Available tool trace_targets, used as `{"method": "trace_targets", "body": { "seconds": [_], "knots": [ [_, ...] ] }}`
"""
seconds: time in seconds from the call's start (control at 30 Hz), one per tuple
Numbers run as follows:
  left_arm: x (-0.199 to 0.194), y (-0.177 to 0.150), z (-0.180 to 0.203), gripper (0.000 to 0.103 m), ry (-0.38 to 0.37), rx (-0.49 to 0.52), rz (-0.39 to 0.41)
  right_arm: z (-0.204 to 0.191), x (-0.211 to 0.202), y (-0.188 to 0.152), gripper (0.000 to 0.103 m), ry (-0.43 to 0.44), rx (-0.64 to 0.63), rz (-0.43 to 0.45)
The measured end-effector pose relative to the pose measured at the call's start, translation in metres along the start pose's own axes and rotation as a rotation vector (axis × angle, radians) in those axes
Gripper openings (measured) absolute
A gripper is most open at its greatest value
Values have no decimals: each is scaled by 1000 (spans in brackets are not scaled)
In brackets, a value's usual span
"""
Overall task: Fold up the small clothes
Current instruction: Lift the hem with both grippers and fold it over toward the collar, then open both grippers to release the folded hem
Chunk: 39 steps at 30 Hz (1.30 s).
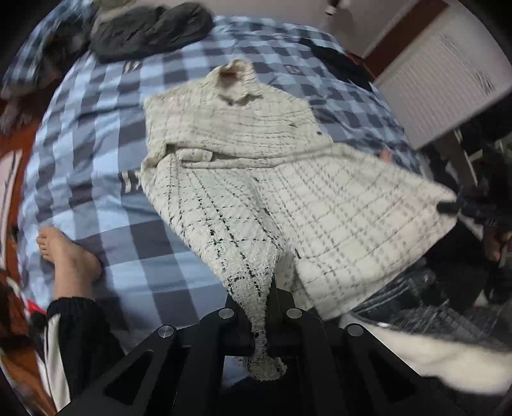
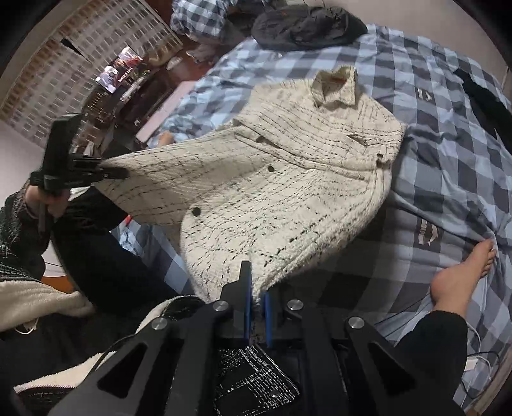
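A dark jacket (image 1: pixel 150 30) and a bare foot (image 1: pixel 68 256) rest on the blue checkered bedcover (image 1: pixel 96 134).

bed (image 1: pixel 96 128) with blue-and-grey checked cover. lying on it: cream checked jacket (image 1: pixel 230 128), collar end flat, hem end lifted off; dark bundle of clothes (image 1: pixel 147 28) near far edge; bare foot (image 1: pixel 64 252); black strip (image 2: pixel 486 99) near the side.

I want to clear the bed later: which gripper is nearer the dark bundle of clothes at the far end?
Neither clearly: left gripper and right gripper both grip the cream jacket's near hem, far from the bundle.
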State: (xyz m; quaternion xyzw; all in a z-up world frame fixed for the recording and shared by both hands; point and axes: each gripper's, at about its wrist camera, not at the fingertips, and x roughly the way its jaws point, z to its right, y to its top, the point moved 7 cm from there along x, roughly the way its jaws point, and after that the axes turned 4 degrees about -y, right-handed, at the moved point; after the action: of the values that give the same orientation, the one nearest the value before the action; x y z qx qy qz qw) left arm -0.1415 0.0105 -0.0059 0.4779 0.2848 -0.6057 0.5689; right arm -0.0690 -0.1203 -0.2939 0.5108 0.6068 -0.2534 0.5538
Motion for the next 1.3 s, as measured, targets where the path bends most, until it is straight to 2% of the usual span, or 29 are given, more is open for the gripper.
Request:
{"method": "trace_targets", "body": {
  "seconds": [0.13,0.2,0.23,0.3,0.4,0.5,0.57,0.6,0.63,0.67,0.7,0.73,0.77,0.83,0.87,0.9,1.0,1.03,1.1,1.13,1.2,1.3],
  "knots": [
    [12,32,-34,3,6,-85,-2,25,24,31,3,8,65,-48],
    [17,63,-51,3,-5,-115,6,35,26,51,3,6,76,-42],
    [18,77,-57,3,-10,-120,20,47,25,72,3,8,90,-16],
    [19,120,-76,3,1,-134,71,69,20,108,3,4,116,43],
    [24,202,-113,3,50,-173,153,114,24,160,3,-3,207,84],
    [41,274,-144,3,95,-188,197,161,39,224,3,-38,270,117],
    [58,328,-168,4,102,-220,262,193,59,276,3,-33,326,128],
    [72,353,-181,4,89,-242,296,202,67,290,3,-26,349,139],
    [93,375,-195,4,67,-255,303,224,85,319,3,-9,402,164],
    [115,389,-207,4,40,-264,281,233,96,332,5,0,426,172],
    [148,402,-221,4,-27,-286,224,249,116,346,7,16,462,162],
    [169,404,-231,4,-54,-315,173,274,148,358,9,37,545,124],
    [186,399,-240,5,-61,-347,132,287,163,358,10,46,613,106],
    [205,382,-255,5,-11,-359,115,315,195,344,14,51,791,122],
    [209,374,-256,5,6,-343,109,319,200,341,24,34,797,136],
    [209,368,-256,6,5,-322,108,321,204,336,37,-1,781,147],
    [193,358,-254,12,10,-290,155,322,196,318,39,-217,684,104],
    [182,360,-255,14,35,-274,182,322,187,317,39,-253,662,122],
    [153,367,-260,14,127,-251,261,313,154,316,43,-421,567,189],
    [141,373,-264,14,136,-253,291,296,139,317,47,-492,482,216],
    [119,379,-270,14,120,-278,338,265,137,316,73,-469,396,202],
    [107,375,-263,14,147,-260,339,187,166,311,75,-305,234,87]
  ]
}}
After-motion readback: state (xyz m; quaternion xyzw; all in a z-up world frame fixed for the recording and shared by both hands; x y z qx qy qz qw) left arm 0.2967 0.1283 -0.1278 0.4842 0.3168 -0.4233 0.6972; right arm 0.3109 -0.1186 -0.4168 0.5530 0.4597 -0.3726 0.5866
